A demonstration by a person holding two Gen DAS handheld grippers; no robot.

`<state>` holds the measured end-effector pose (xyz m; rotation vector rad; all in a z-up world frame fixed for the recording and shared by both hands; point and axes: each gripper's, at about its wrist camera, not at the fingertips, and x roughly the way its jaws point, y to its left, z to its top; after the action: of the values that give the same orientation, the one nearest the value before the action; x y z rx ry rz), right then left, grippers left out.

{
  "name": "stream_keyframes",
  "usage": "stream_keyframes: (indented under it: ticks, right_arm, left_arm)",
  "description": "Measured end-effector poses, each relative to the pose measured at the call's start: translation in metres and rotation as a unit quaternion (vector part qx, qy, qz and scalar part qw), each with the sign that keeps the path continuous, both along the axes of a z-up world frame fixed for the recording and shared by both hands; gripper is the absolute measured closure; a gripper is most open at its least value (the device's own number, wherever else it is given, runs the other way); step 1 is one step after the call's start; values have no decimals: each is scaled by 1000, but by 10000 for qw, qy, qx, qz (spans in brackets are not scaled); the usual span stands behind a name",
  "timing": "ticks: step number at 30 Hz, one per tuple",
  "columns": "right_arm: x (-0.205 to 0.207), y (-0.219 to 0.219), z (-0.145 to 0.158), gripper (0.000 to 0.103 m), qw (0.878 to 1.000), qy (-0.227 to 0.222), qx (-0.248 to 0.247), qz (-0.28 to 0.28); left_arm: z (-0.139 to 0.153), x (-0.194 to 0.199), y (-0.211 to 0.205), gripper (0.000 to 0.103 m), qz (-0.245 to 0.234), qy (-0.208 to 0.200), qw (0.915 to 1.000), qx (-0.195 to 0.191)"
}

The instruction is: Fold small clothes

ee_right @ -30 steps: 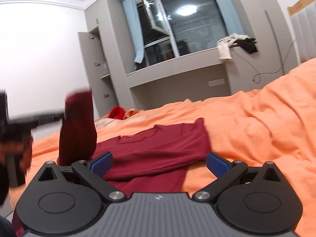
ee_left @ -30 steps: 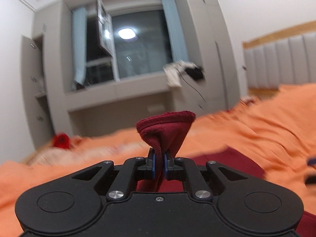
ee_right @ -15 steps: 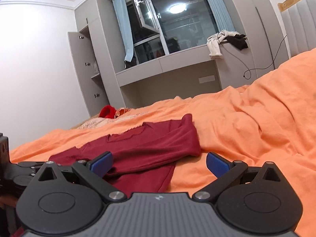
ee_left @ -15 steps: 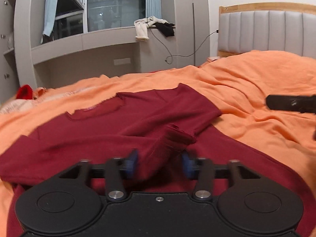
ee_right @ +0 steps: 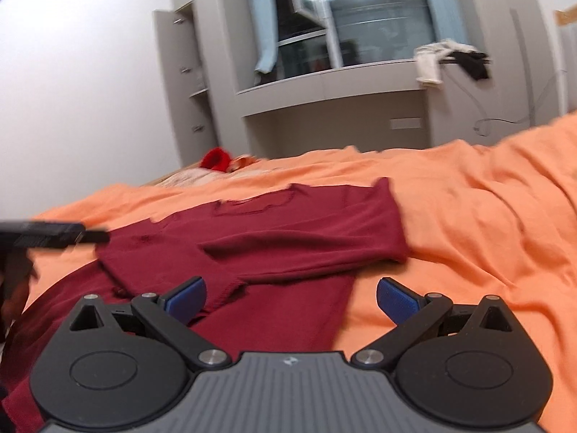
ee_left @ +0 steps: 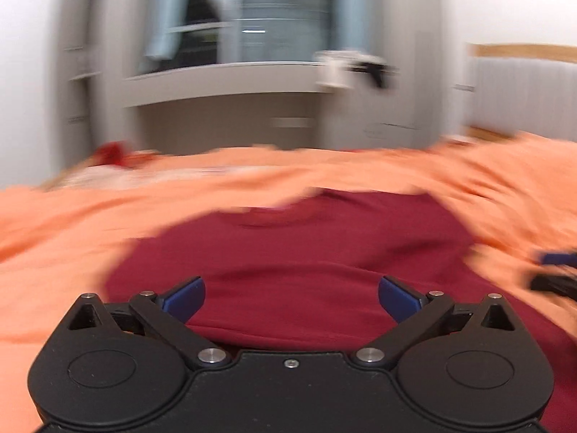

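I judge the fold partly done: the dark red shirt [ee_right: 288, 238] lies on the orange bed [ee_right: 487, 216], one sleeve folded across its chest toward 5 o'clock. Left tool [ee_left: 291, 297] and right tool [ee_right: 291, 297] both gape, holding nothing. My left view is blurred; the hem is cut off.

this is a bedroom in a home. a wide bed with an orange cover [ee_right: 487, 216] fills the lower part of both views, and a padded grey headboard [ee_left: 523, 93] with a wooden top edge stands at the right. behind the bed is a large dark window [ee_right: 360, 18] with pale blue curtains [ee_right: 265, 18]. under it runs a grey built-in ledge [ee_right: 342, 75], where some clothes [ee_right: 450, 57] hang. a tall grey cupboard [ee_right: 180, 83] stands at the left.
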<state>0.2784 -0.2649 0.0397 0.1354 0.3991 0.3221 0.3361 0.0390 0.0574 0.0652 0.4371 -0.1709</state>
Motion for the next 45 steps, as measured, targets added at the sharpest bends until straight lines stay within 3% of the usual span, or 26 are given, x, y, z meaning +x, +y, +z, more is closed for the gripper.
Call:
stream_keyframes:
  ticks: [2,6,11,15,18,21,23,26,32,36,38,43,45]
  right_arm:
    - [5,11,3,0,9997,-22,-142,206]
    - [13,33,7,0,9976,-1,-327,618]
    - [18,59,20,0,9939,-480,-268,958]
    - [28,72,17,0,9923,-439,-116,1149]
    - [33,74,2,0,9931,-171,-129,1152]
    - [35,69,-11,0,9938,72,-13,1108]
    - [36,65,-17,0,9941,193,92,1062]
    - [39,60,-18,0,9940,255,207,1041]
    - [44,66,-24,0,9944,401,32,974]
    - [46,70,-28,0,9940,487,-48,982]
    - [46,70,-28,0,9939,496,-44,982]
    - [46,67,-29,0,9937,530,1,986]
    - [46,67,-29,0,9938,529,12,982]
  left_arm:
    - [4,13,27,1,678,4,9977,-36]
    - [3,36,79,1,1236,-42,9915,-393]
    - [-7,60,125,1,1416,-67,9874,-707]
    - [-18,74,152,5,1193,188,9801,-1573]
    - [-27,83,158,18,1156,472,9750,-1836]
    - [-35,89,153,40,1081,787,9742,-1820]
    - [-42,96,153,77,1158,1166,9685,-1873]
    - [-49,99,155,93,1238,1350,9620,-2027]
    - [-30,92,153,95,1755,1052,9612,-1847]
    - [-43,99,150,95,1820,1300,9605,-1657]
    - [-45,99,155,93,1842,1334,9574,-1781]
    - [-40,94,158,83,1834,1303,9568,-1843]
    - [-38,90,158,74,1815,1280,9575,-1838]
